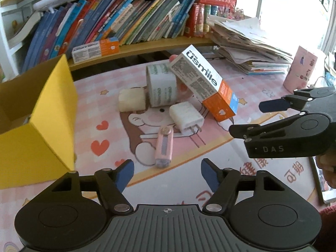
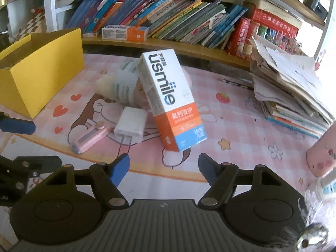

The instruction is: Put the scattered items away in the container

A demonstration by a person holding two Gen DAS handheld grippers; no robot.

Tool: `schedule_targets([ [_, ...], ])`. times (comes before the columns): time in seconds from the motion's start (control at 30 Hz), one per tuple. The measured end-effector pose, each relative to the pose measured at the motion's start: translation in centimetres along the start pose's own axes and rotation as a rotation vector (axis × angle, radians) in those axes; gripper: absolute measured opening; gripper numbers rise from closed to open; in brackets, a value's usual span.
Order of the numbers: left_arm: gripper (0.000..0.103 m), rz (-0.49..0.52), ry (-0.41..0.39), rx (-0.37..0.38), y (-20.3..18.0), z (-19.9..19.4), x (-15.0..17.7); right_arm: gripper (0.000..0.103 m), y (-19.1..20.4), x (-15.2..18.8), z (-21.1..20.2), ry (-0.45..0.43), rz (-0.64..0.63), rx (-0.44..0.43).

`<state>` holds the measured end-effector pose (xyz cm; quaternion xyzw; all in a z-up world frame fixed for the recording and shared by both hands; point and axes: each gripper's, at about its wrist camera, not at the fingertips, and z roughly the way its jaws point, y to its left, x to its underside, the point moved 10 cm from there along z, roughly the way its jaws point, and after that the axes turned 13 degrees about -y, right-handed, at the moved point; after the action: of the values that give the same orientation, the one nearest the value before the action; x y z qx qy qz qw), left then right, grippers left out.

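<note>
left wrist view: the left claw (image 1: 167,173) hangs over the bench (image 1: 189,189) with its blue pads spread and nothing between them; no pad touches anything. just past the pads lies a pink stick-shaped case (image 1: 164,148), lengthwise toward the camera. beyond it sits a white plug adapter (image 1: 186,117) with its prongs turned this way, and behind that a white-and-green tub (image 1: 161,85) on its side with a cream block (image 1: 132,99) beside it. a usmile toothpaste box (image 1: 204,84) leans tilted against the tub, its orange end down on the bench. the yellow cardboard container (image 1: 52,121) stands open at the left, apart from the pile. the right claw (image 1: 244,117) enters from the right edge, its pads apart and empty, near the orange end of the box but not touching it.

right wrist view: the right claw (image 2: 163,167) is spread too, holding nothing, with the usmile toothpaste box (image 2: 168,96) straight ahead of its pads, just beyond them. the adapter (image 2: 131,125) and the pink case (image 2: 91,139) lie left of the box, the tub (image 2: 124,84) behind. the yellow container (image 2: 42,71) sits at the far left. one blue pad of the left claw (image 2: 17,126) shows at the left edge. a stack of papers and books (image 2: 289,88) rests on the right of the bench, a pink cup (image 2: 321,157) near it, and a shelf of books (image 2: 168,14) runs along the back with a second toothpaste box (image 2: 125,33) on it.
</note>
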<state>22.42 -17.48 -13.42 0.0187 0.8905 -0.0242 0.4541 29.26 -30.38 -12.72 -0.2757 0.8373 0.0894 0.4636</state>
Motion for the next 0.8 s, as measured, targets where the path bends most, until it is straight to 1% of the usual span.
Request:
schedule_targets([
  [0.4,0.055,-0.009,0.026,-0.003,-0.2,4.3,-0.8,0.072,-1.8,-1.4,3.1,-0.008,-0.043,0.0],
  [0.47,0.049,-0.011,0.034,-0.005,0.0,4.9,-0.8,0.072,-2.1,-1.8,3.7,-0.01,-0.052,-0.002],
  [0.8,0.041,-0.031,0.082,-0.002,0.5,6.9,-0.1,0.072,-2.3,-3.4,6.4,-0.017,-0.104,-0.034],
])
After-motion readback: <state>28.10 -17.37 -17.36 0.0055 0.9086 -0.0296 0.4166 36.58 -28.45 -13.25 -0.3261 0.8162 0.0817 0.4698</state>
